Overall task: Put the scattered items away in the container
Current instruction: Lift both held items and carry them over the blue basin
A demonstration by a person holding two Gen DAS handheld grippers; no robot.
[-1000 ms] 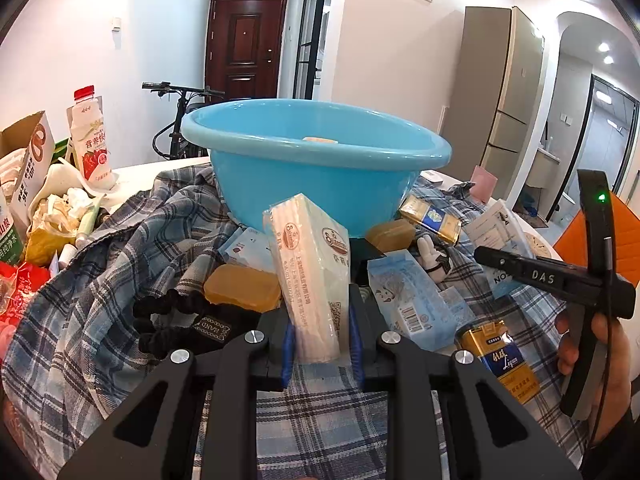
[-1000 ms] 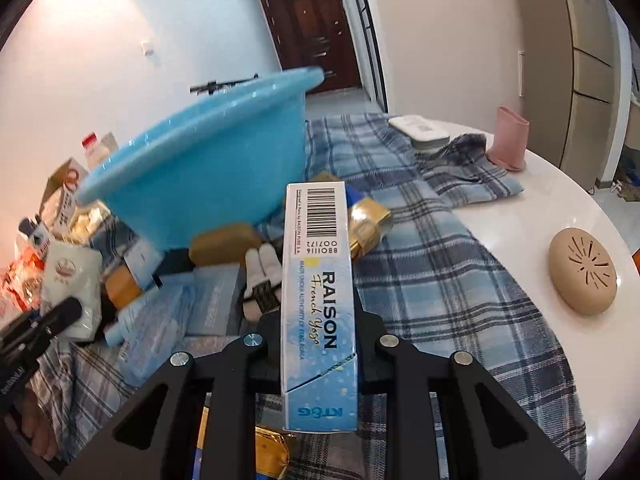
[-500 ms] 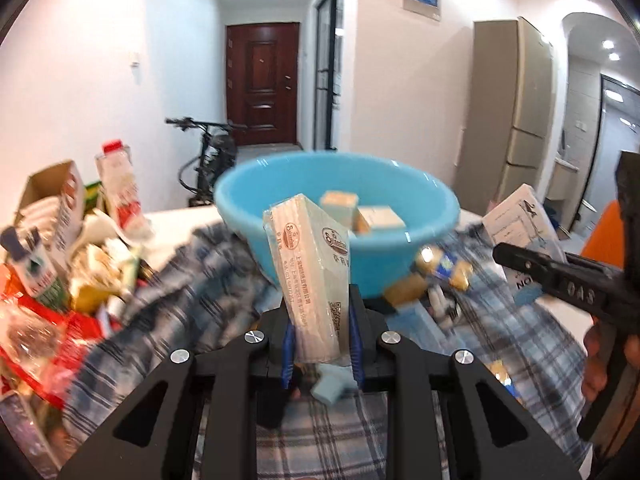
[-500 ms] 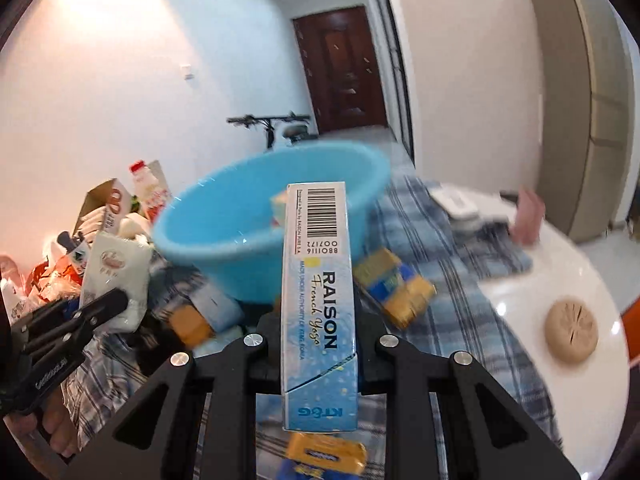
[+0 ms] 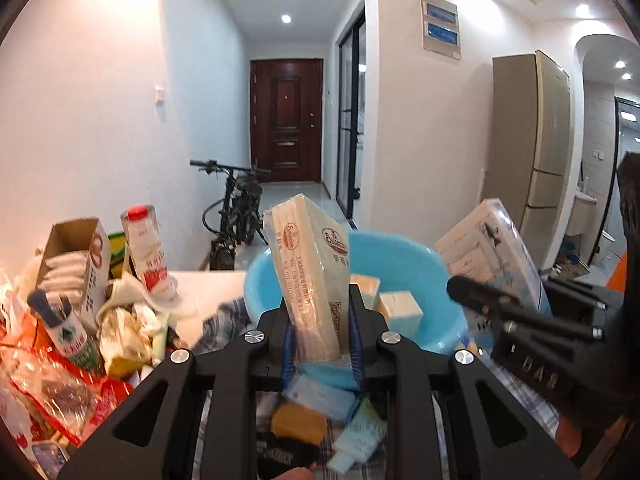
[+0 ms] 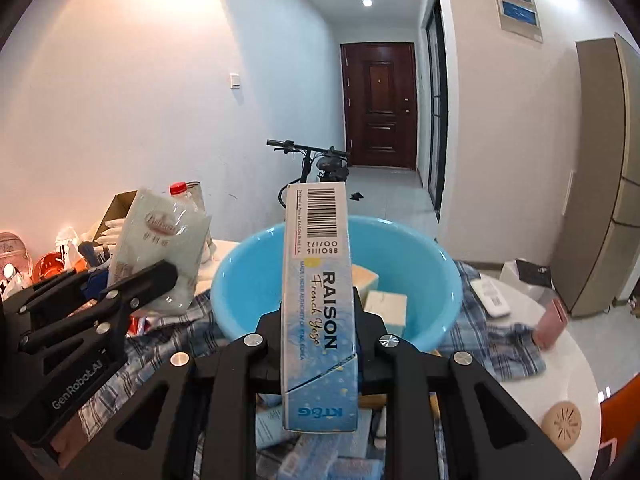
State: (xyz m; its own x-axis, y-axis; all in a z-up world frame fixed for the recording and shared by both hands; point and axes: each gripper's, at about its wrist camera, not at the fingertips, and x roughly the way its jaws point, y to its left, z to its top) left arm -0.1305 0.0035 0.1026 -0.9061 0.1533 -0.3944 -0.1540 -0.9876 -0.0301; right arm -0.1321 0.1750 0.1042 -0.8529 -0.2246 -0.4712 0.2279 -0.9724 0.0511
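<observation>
My left gripper [image 5: 320, 340] is shut on a wrapped beige packet [image 5: 310, 280] and holds it up in front of the blue basin [image 5: 404, 252]. My right gripper [image 6: 318, 332] is shut on a light blue RAISON box [image 6: 318, 300], upright before the same basin [image 6: 248, 280]. Both are lifted above the plaid cloth. The basin holds two pale boxes [image 6: 386, 304]. The left gripper with its packet shows at left in the right wrist view [image 6: 160, 252]; the right gripper with its box shows at right in the left wrist view [image 5: 492, 256].
Loose packets and a yellow soap bar [image 5: 298, 424] lie on the plaid cloth [image 6: 492, 344] below the grippers. A clutter of bottles, cartons and wrappers [image 5: 80, 300] stands at left. A beige round disc [image 6: 562, 420] and pink cup [image 6: 552, 324] sit on the white table at right.
Both grippers have risen with their items from near the cloth to above basin-rim height, so the inside of the basin now shows. They have also come closer to each other.
</observation>
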